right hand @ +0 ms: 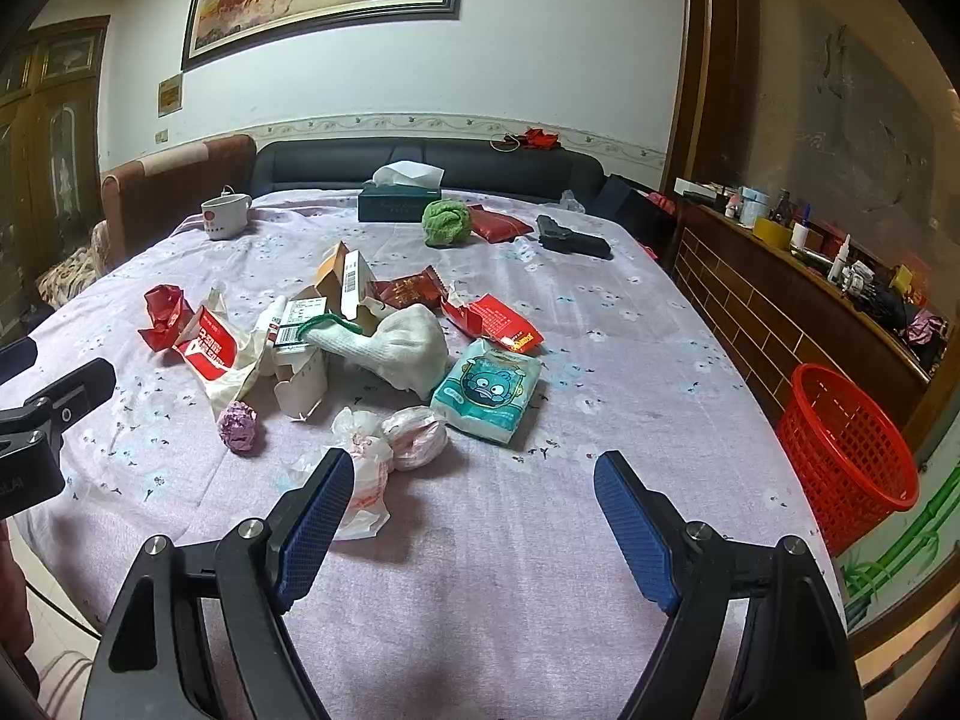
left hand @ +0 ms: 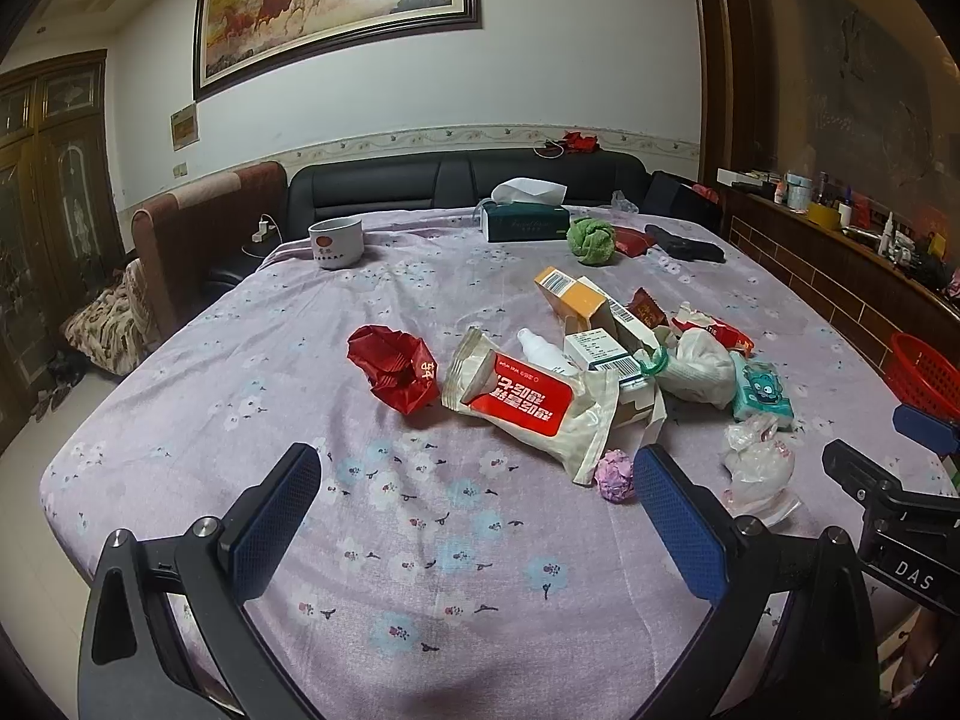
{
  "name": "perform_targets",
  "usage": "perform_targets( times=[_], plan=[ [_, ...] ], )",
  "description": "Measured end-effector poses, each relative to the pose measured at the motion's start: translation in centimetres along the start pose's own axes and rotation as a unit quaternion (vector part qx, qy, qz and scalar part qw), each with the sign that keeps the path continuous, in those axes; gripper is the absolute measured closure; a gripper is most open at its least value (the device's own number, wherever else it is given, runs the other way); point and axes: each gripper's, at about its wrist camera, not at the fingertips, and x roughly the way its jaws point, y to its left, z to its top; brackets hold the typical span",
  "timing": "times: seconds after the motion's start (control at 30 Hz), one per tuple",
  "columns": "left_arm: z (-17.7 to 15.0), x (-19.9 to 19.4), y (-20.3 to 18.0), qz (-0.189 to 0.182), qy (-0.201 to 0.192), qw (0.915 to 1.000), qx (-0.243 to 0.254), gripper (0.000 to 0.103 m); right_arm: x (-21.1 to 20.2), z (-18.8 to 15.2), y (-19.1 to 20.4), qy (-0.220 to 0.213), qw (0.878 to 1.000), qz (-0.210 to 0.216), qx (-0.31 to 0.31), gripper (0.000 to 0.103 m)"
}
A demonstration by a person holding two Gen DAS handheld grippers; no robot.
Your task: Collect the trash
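1. Left tongs (left hand: 477, 483) spread wide, holding nothing, hovering above the bench (left hand: 180, 450) with its lilac flowered cloth.
2. Left wrist view: trash heaped past the blue pads — crumpled red wrapper (left hand: 396, 369) to the left, white-and-red wet-wipe pack (left hand: 534, 402) beside it, purple paper ball (left hand: 615, 474) just next to the right finger, crumpled clear plastic bag (left hand: 759, 465) further right.
3. Same view, far side of the bench: white cup (left hand: 336, 243), green tissue box (left hand: 525, 222), green cloth ball (left hand: 591, 242).
4. Right tongs (right hand: 474, 486) likewise spread and gripping nothing.
5. Right wrist view: crumpled clear plastic bag (right hand: 384, 450) touching the left finger, teal tissue pack (right hand: 486, 390) and white sock (right hand: 402, 345) behind it, purple paper ball (right hand: 238, 426) to the left.
6. Red basket (right hand: 846, 456) off the bench's right edge, upright.
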Motion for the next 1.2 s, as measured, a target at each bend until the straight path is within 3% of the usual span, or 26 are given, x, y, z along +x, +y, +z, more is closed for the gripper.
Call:
perform_targets(
  times=[0.83, 0.93, 1.0, 1.07, 1.1, 1.17, 1.2],
  plan=[
    [-0.4, 0.7, 1.3, -0.009, 0.015, 0.9998, -0.005, 0.0, 0.4, -0.2, 0.2, 0.01, 1.0, 0.015, 0.003, 0.02],
    [0.5, 1.7, 3.4, -0.027, 0.042, 0.9986, -0.02, 0.0, 0.8, 0.1, -0.1, 0.028, 0.999, 0.044, 0.016, 0.024],
    [1.1, 2.8, 5.5, -0.021, 0.06, 0.9973, -0.037, 0.0, 1.7, 0.5, -0.2, 0.058, 0.994, 0.086, 0.021, 0.027],
    [1.5, 3.7, 7.3, -0.022, 0.072, 0.9956, -0.055, 0.008, 2.6, 0.7, 0.0, 0.082, 0.989, 0.119, 0.026, 0.037],
    [1.7, 4.2, 8.1, -0.024, 0.079, 0.9945, -0.064, 0.02, 3.0, 0.7, 0.2, 0.091, 0.988, 0.126, 0.025, 0.039],
    [2.1, 5.6, 9.7, -0.037, 0.102, 0.9903, -0.087, 0.032, 3.9, 0.9, 0.5, 0.111, 0.981, 0.153, 0.029, 0.045],
    [2.4, 6.4, 10.2, -0.053, 0.114, 0.9871, -0.099, 0.032, 4.4, 1.0, 0.6, 0.121, 0.979, 0.162, 0.035, 0.046]
  ],
)
